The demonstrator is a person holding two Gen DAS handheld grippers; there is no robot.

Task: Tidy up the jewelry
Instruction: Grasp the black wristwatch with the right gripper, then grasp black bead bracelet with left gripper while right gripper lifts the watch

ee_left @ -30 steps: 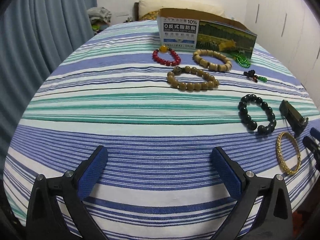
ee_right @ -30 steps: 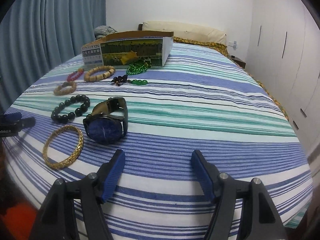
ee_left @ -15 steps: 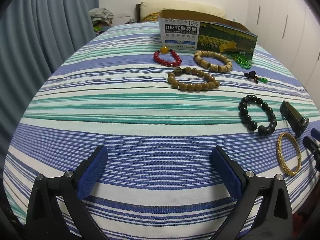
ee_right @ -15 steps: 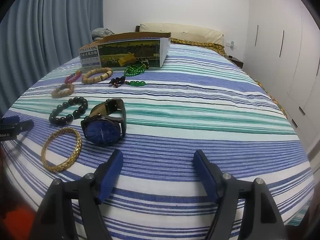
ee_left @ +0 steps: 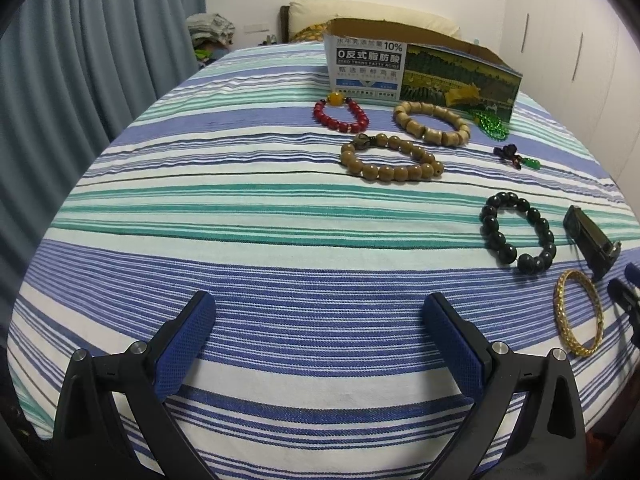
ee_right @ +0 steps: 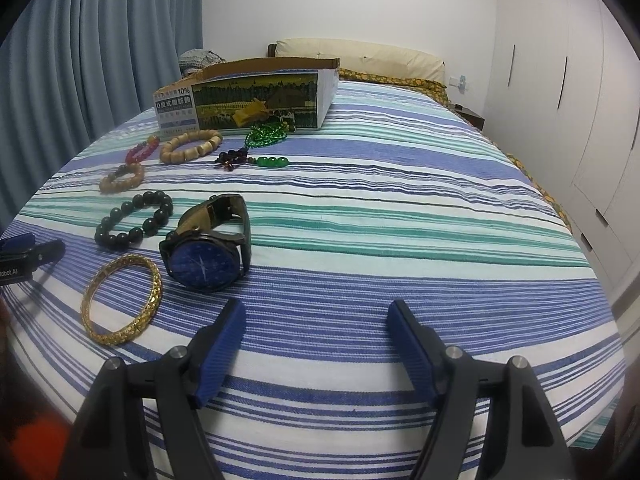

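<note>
A: Grippers?
B: Left gripper (ee_left: 320, 328) and right gripper (ee_right: 316, 332), fingers spread wide, holding nothing, above the near bed (ee_right: 400, 240) edge.
A: Jewelry?
B: Near left: bangle (ee_right: 122, 300), watch (ee_right: 208, 246) beside it, black beads (ee_right: 134, 220) just beyond. Farther: brown beads (ee_left: 390, 156), tan beads (ee_left: 432, 124), red beads (ee_left: 340, 114), green beads (ee_right: 266, 136) touching the box (ee_right: 256, 100).

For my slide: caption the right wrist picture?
Open right claw above striped bedspread, near watch and gold bangle.
</note>
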